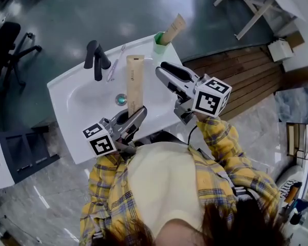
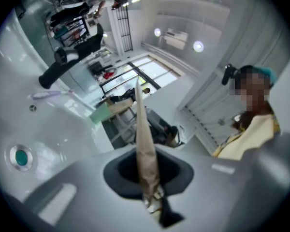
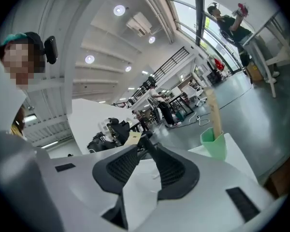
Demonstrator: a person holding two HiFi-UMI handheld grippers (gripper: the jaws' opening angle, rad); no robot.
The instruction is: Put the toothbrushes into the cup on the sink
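My left gripper [image 1: 140, 111] is shut on the near end of a long kraft-paper toothbrush box [image 1: 135, 81], which lies over the white sink [image 1: 66, 94]. In the left gripper view the box [image 2: 144, 144] shows edge-on, pinched between the jaws of the left gripper [image 2: 147, 178]. A green cup [image 1: 159, 42] stands at the sink's far right corner with another kraft box [image 1: 173, 28] leaning in it. My right gripper [image 1: 162, 69] hovers just short of the cup, open and empty. The right gripper view shows the cup [image 3: 213, 141] ahead to the right. A lilac toothbrush [image 1: 115, 63] lies beside the faucet.
A black faucet [image 1: 95, 58] stands at the sink's back and a teal drain plug [image 1: 121, 99] sits in the basin. There is a wooden platform [image 1: 241, 70] to the right of the sink, a black chair [image 1: 10, 45] at the left and white table legs [image 1: 251, 9] beyond.
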